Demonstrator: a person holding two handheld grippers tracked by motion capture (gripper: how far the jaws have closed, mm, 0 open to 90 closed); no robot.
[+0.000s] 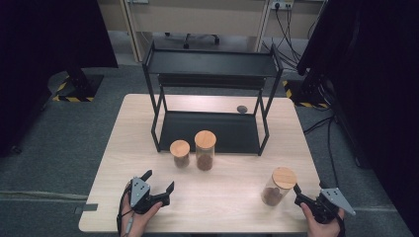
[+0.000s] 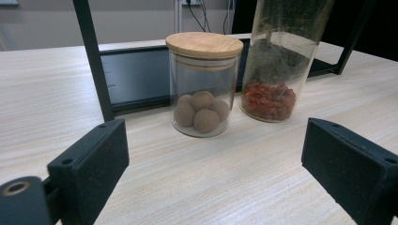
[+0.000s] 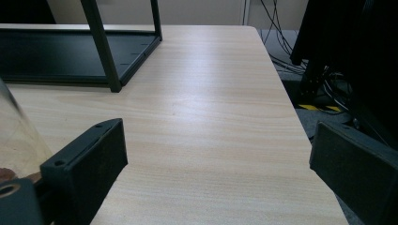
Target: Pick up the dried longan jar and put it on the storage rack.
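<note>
— Both hands sit at the near edge of the table [image 1: 227, 207]. What's cut off?

— Wrists and cables run off the bottom of the high view. The left gripper [image 1: 159, 183] has its jaws spread wide, nothing between them. The right gripper [image 1: 302, 195] is wide too in its own view, and empty; its left jaw sits just beside the right jar [image 1: 277, 186], whether touching I cannot tell.

— Where are the other jars?

— Just in front of the rack [image 1: 210, 98]: the short jar [image 2: 202, 84] with brown balls, and the tall jar [image 2: 281, 61] just to its right with red bits. The tall jar's lid is cut off in the left gripper view.

— The right jar's contents?

— Brown, hard to make out. It stands well right of the rack's front.

— Surface and room?

— Pale wood-grain top, rounded corners, grey carpet, dark curtains both sides, cables behind the rack.

— Materials?

— Clear round glass, flat wooden lids, black metal rack with two shelves. A small dark disc [image 1: 242, 109] lies behind the rack's right leg; I cannot tell what it is.
</note>
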